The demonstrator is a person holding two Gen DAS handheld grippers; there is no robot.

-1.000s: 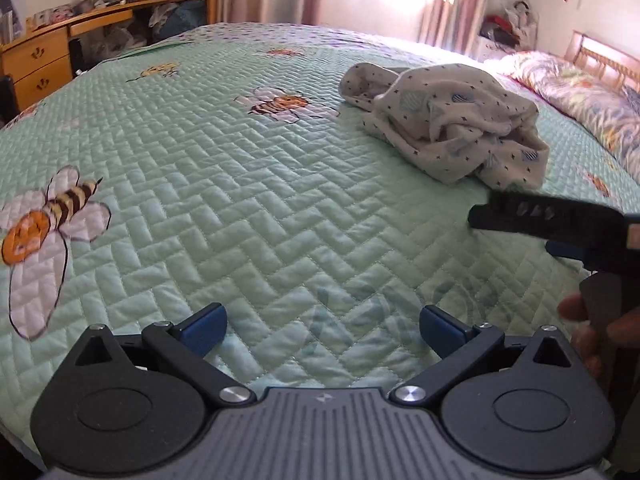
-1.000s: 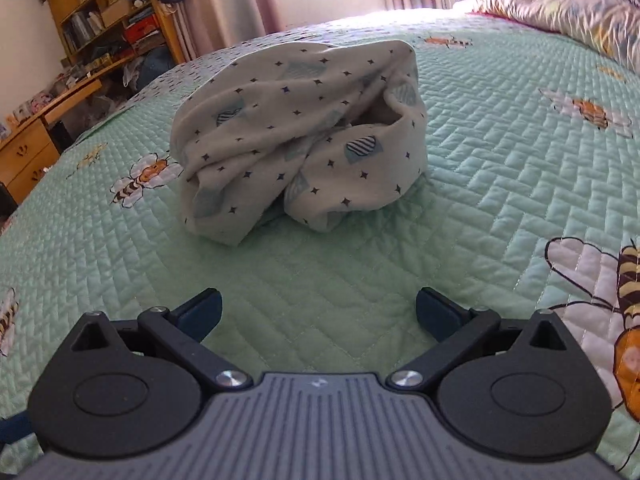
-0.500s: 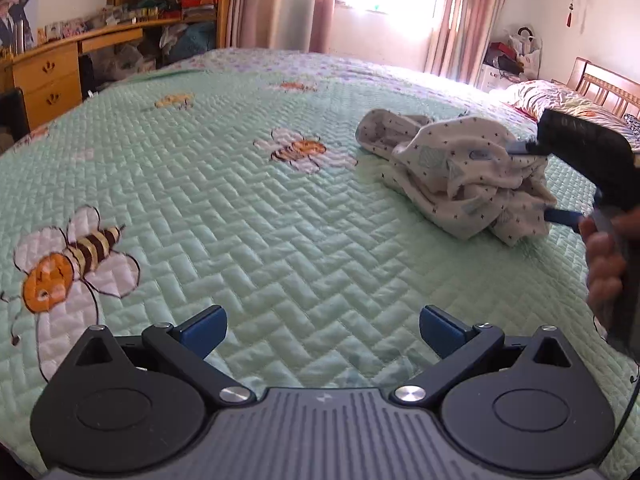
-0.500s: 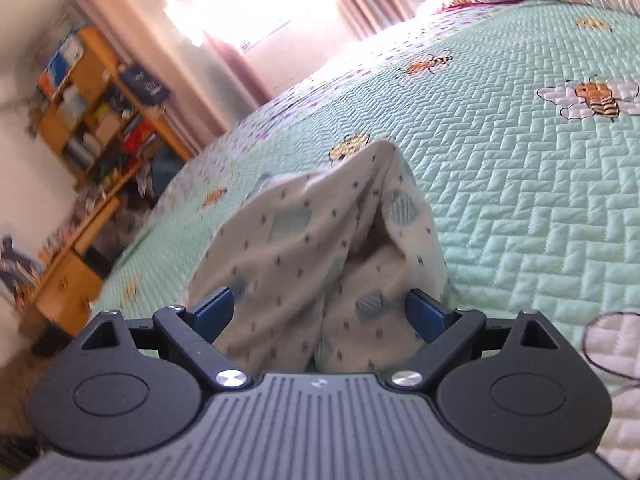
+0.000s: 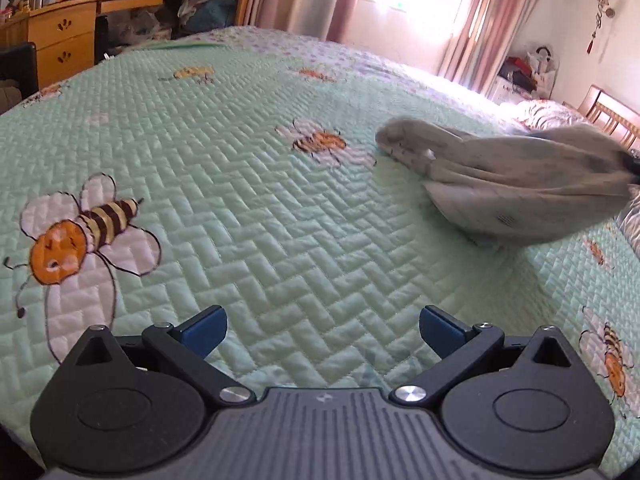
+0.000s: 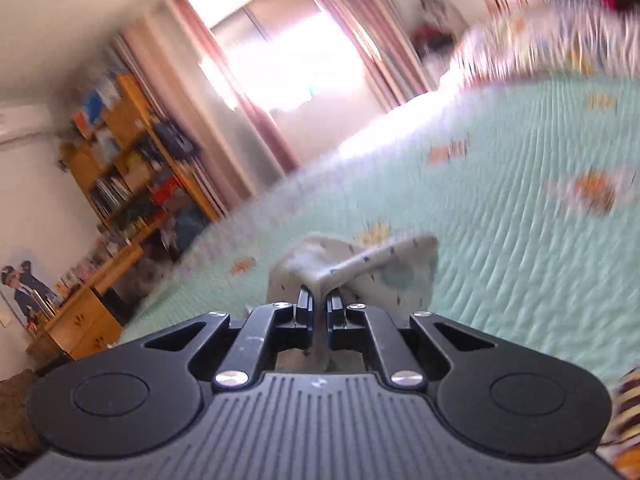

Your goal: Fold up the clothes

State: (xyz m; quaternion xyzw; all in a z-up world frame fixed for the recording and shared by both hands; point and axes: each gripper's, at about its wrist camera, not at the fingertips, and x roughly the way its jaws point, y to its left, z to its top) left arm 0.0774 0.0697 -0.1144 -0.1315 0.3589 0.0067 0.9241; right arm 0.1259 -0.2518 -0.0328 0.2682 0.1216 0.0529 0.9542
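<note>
A crumpled white garment with small dark dots (image 5: 516,184) lies blurred on the right of the green quilted bedspread (image 5: 280,208) in the left wrist view, its right end lifted towards the frame edge. My left gripper (image 5: 322,330) hovers open over bare quilt, well short of the garment. In the tilted right wrist view my right gripper (image 6: 319,304) is shut on a fold of the garment (image 6: 384,272), which hangs bunched just beyond the fingertips.
The bedspread carries bee pictures (image 5: 88,228). A wooden desk with drawers (image 5: 64,40) and cluttered shelves (image 6: 132,160) stand beyond the bed's left side. Pink curtains (image 5: 464,20) frame a bright window. A floral pillow (image 5: 540,114) and wooden headboard (image 5: 612,114) lie at the far right.
My right gripper has closed on the garment and lifted it, tilting as it rose. The garment has stretched and shifted right in the left wrist view, and the right gripper has left that view.
</note>
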